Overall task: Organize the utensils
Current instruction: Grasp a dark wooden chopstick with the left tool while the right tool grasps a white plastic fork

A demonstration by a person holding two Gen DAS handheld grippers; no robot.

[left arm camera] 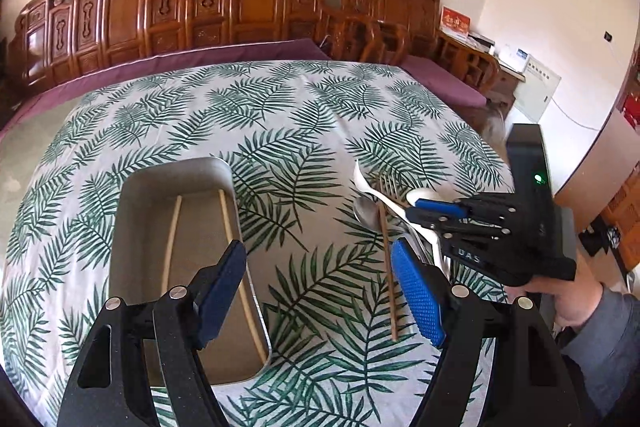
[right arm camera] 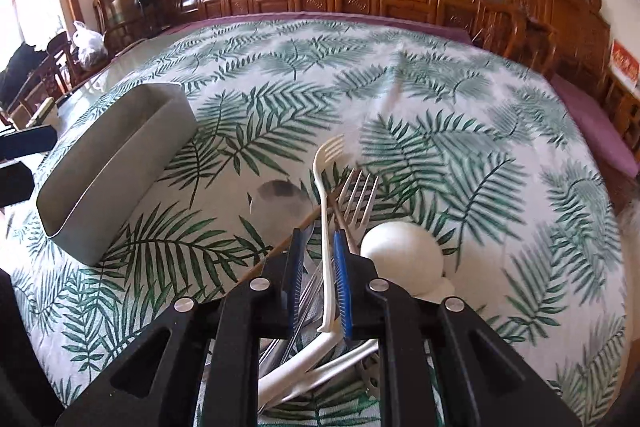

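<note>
Right hand-held gripper [right arm camera: 316, 251] narrowly parted around white fork [right arm camera: 326, 211] (not clamped); left hand-held gripper [left arm camera: 320, 291] wide, empty; risk of snagging tangled neighbours.

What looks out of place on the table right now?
The utensil pile is a crossed jumble: white plastic fork, metal fork and white spoon overlap. One brown chopstick lies outside the grey bin, which holds two.

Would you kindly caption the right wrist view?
Right gripper straddling a white plastic fork atop piled utensils, grey bin nearby.
</note>
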